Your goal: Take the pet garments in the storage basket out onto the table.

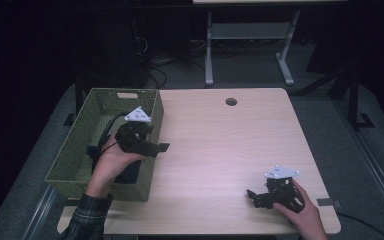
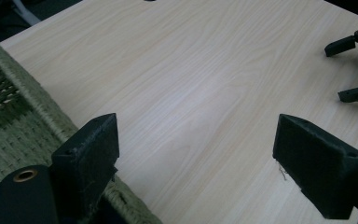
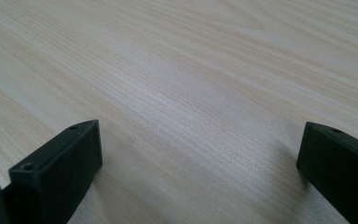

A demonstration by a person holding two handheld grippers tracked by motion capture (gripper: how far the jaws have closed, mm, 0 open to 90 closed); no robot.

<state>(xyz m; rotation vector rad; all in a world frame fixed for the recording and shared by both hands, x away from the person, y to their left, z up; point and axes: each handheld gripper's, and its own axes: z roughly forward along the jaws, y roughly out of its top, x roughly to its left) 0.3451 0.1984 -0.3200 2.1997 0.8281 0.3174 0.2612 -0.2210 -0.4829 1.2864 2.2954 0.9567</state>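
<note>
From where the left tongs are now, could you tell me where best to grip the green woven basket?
Probably the basket's near long rim, from above: the open left tongs hang over this thin, upright edge, so one jaw can drop inside and one outside.

Left tongs (image 1: 152,146) held over the green woven basket's (image 1: 80,145) right rim; right tongs (image 1: 254,196) low on the counter (image 1: 220,150) near its front right corner.
</note>
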